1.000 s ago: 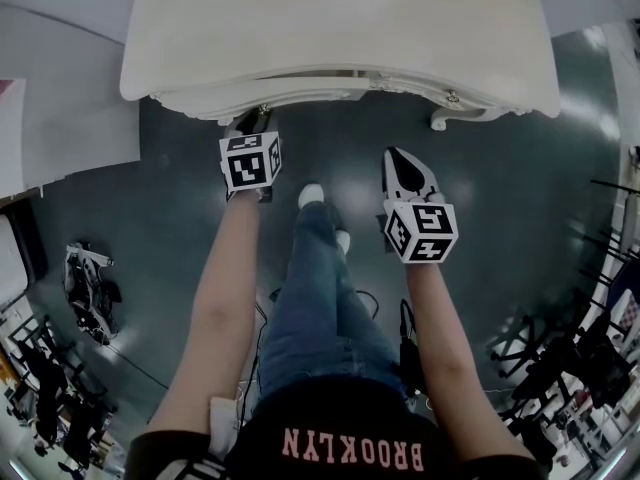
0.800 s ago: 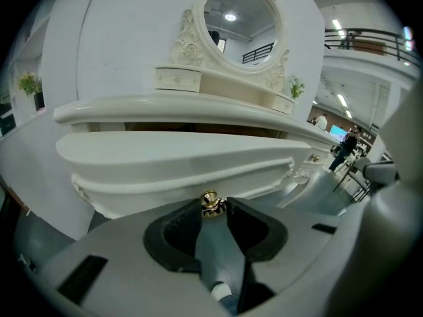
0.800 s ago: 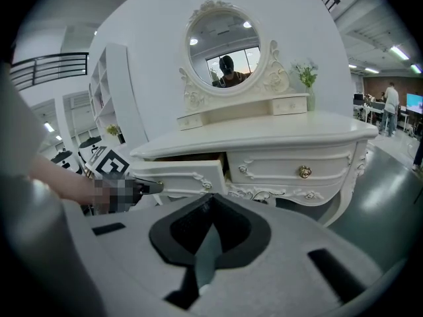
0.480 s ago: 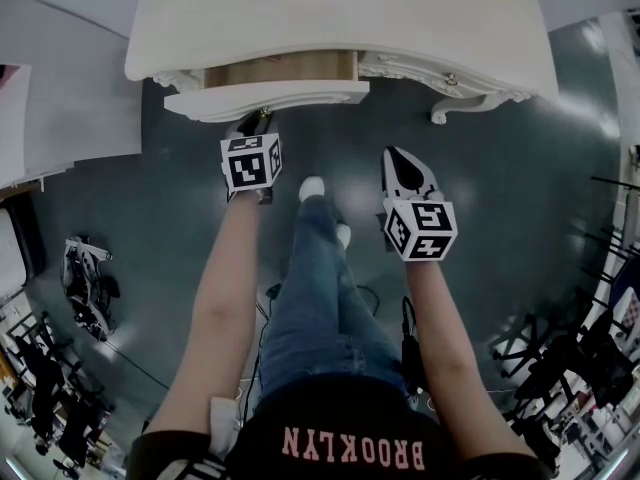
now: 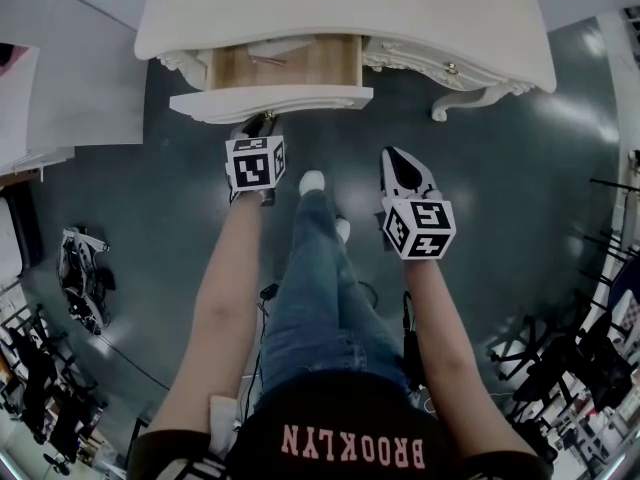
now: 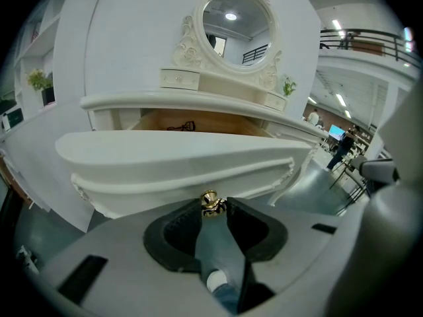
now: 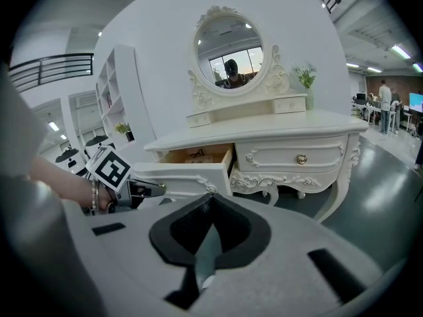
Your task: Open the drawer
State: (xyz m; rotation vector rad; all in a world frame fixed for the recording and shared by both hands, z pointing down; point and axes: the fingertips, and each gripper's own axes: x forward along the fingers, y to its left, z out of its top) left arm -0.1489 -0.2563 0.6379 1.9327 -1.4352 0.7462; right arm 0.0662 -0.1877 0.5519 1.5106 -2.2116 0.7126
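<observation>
The white dressing table (image 5: 430, 18) has its left drawer (image 5: 270, 102) pulled partly out, so its wooden inside (image 5: 300, 63) shows with a small dark thing lying in it. My left gripper (image 5: 262, 121) is shut on the drawer's gold knob (image 6: 211, 204), which sits pinched between the two black pads just below the curved drawer front (image 6: 178, 157). My right gripper (image 5: 398, 158) hangs over the dark floor to the right of the drawer, shut and empty. The right gripper view shows the open drawer (image 7: 192, 167) with the left gripper (image 7: 135, 190) at its front.
A second drawer with a gold knob (image 7: 301, 159) stays closed on the right. A curved table leg (image 5: 440, 118) stands near my right gripper. The person's legs and white shoe (image 5: 312, 182) are between the grippers. White furniture (image 5: 60, 98) is at the left, chairs (image 5: 590, 358) at the right.
The drawer has slid out from nearly closed, and more of its wooden inside shows. My left gripper came back with the knob; the right gripper drew back alongside it.
</observation>
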